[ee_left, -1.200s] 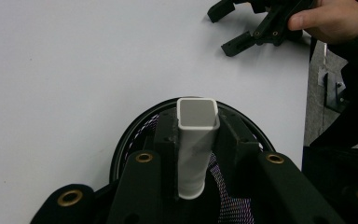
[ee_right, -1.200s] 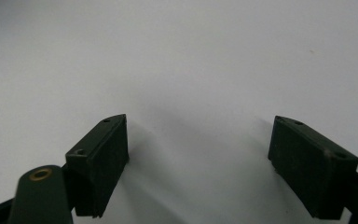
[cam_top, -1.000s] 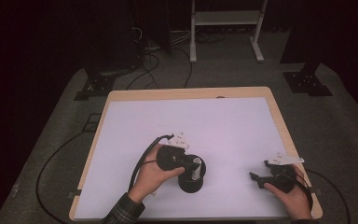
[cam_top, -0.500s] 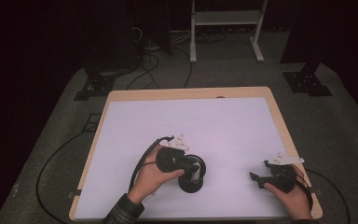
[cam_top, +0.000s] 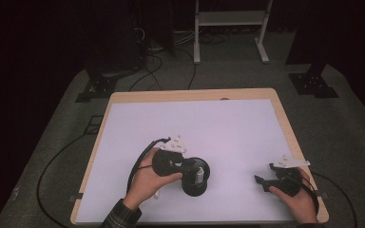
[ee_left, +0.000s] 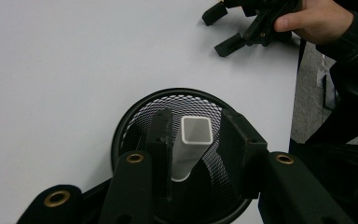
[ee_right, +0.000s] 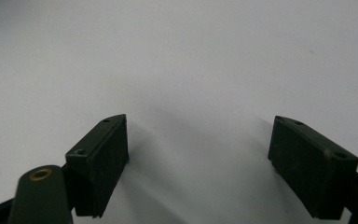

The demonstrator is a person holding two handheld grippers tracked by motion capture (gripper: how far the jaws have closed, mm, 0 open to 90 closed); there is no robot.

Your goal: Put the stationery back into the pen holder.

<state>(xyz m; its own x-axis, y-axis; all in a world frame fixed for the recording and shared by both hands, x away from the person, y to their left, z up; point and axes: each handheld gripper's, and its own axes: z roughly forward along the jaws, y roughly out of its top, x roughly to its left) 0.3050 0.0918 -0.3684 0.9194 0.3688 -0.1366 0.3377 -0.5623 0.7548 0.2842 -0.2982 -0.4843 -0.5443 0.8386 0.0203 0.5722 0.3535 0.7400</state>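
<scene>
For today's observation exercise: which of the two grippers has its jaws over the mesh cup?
The left gripper: its jaws reach into the black mesh cup beside a white square tube. The right gripper sits open over bare table.

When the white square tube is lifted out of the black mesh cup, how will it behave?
The white square tube looks hollow and thin-walled, so probably light and stiff. Its flat sides should keep it from rolling. It leans inside the black mesh cup, between the wide-set jaws of the left hand-held gripper, and its smooth surface may slip.
</scene>
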